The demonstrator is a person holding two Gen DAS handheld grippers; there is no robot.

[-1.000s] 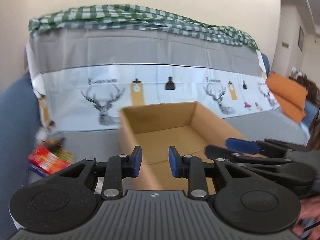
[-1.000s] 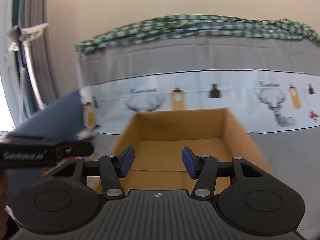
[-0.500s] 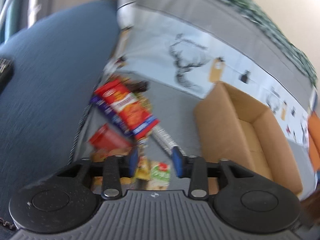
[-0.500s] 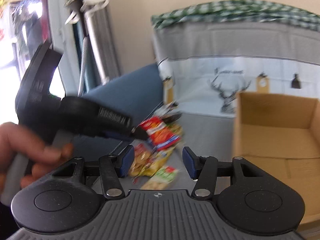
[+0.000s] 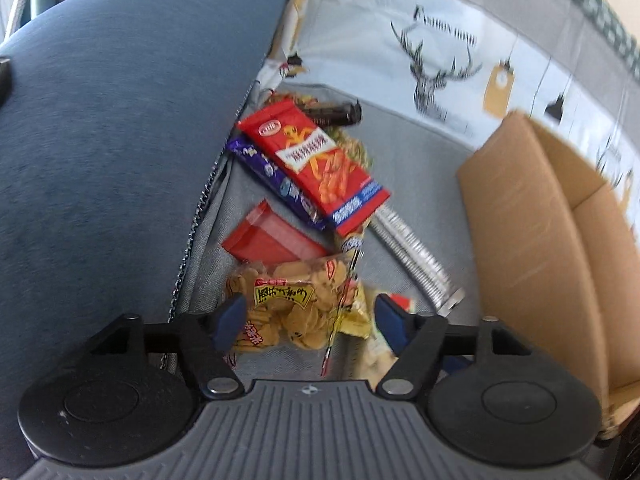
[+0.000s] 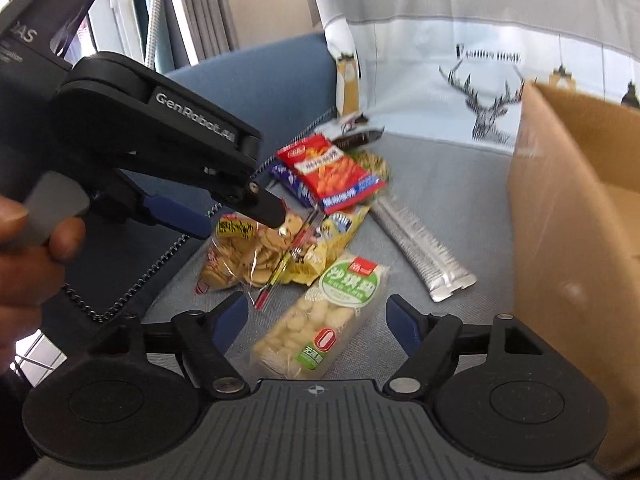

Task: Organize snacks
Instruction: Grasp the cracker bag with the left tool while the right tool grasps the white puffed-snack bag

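Observation:
A pile of snack packs lies on the grey sofa seat left of an open cardboard box [image 5: 532,216] [image 6: 568,216]. A red snack bag [image 5: 316,160] [image 6: 328,168] tops a purple pack [image 5: 276,180]. Nearer lie a red packet [image 5: 272,236], a clear bag of yellow crackers [image 5: 288,296] [image 6: 248,252], a silver pack [image 5: 416,256] [image 6: 420,248] and a green-labelled pack [image 6: 328,316]. My left gripper [image 5: 308,318] [image 6: 240,220] is open just above the cracker bag. My right gripper [image 6: 318,316] is open over the green-labelled pack.
The blue sofa armrest [image 5: 112,128] rises at the left of the pile. A deer-print cover [image 5: 440,56] hangs over the backrest behind. The box walls stand close on the right of both grippers.
Both grippers swung left from the box to the snack pile and came down close to it. Both jaws opened wider.

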